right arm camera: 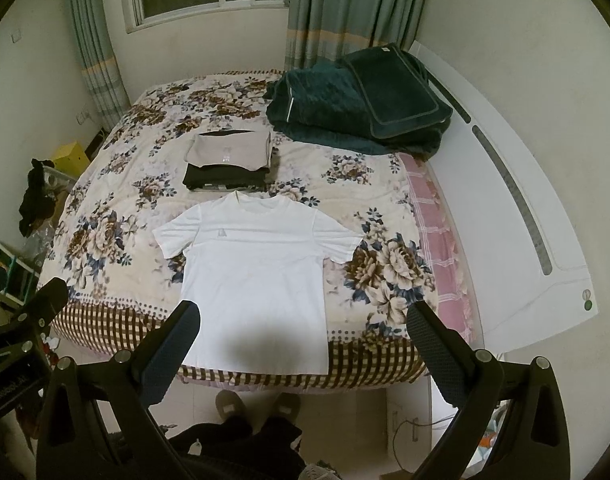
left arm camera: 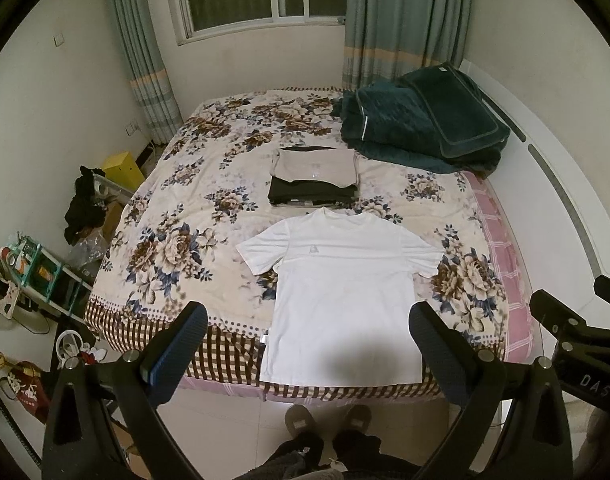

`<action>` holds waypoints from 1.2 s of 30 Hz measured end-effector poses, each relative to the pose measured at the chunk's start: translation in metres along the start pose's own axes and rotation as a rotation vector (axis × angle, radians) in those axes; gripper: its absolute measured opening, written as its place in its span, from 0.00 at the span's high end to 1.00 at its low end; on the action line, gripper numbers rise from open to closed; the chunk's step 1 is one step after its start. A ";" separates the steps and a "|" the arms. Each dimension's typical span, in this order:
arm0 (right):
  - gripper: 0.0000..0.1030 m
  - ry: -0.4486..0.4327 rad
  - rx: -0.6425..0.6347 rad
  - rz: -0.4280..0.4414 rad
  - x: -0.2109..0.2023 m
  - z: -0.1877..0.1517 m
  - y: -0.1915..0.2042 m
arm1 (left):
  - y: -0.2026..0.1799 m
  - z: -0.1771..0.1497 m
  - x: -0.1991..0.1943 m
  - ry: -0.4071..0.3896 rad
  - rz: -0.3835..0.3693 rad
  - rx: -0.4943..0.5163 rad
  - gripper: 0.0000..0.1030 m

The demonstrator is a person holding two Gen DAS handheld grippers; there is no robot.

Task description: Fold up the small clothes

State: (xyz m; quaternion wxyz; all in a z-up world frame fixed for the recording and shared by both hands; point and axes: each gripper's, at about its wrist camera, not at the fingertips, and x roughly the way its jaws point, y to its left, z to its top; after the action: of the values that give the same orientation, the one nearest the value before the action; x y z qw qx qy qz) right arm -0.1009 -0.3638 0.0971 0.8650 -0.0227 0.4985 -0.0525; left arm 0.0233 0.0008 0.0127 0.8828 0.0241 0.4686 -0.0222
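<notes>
While a small stack of folded beige and black clothes [left arm camera: 315,178] lies behind it, the white cotton T-shirt [left arm camera: 339,292] lies flat, unfolded, on the floral bed [left arm camera: 177,240]; both grippers, left [left arm camera: 308,346] and right [right arm camera: 303,344], hover with jaws spread, empty.

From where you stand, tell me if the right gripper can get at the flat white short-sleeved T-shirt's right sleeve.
Probably yes. The right gripper is open and empty above the bed's near edge, and the flat white short-sleeved T-shirt lies spread there, its right sleeve uncovered on the floral bedspread; nothing sits between them.

Bedspread [left arm camera: 177,216] open L/R, folded stack [left arm camera: 315,178] behind
</notes>
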 end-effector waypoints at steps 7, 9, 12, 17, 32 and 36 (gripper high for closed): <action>0.00 -0.004 -0.003 -0.001 -0.001 -0.001 0.001 | 0.000 0.001 -0.001 -0.001 -0.002 0.000 0.00; 0.00 -0.006 -0.001 -0.002 -0.001 0.001 0.001 | 0.000 0.000 0.000 -0.004 -0.002 0.000 0.00; 0.00 -0.008 0.000 -0.002 -0.002 0.009 -0.004 | -0.001 0.001 -0.001 -0.007 -0.002 -0.003 0.00; 0.00 -0.007 0.000 -0.003 -0.002 0.013 -0.004 | -0.003 0.009 -0.002 -0.017 -0.006 -0.003 0.00; 0.00 -0.008 0.024 -0.007 0.004 0.029 -0.009 | 0.005 0.010 0.004 -0.046 -0.008 -0.012 0.00; 0.00 0.007 0.107 -0.014 0.037 0.046 -0.030 | 0.016 0.020 0.032 -0.118 0.042 -0.027 0.00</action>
State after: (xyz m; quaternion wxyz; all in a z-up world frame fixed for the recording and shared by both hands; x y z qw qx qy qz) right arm -0.0447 -0.3984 0.0910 0.8629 0.0205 0.4977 -0.0854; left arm 0.0588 0.0150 -0.0027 0.9094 0.0209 0.4153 0.0013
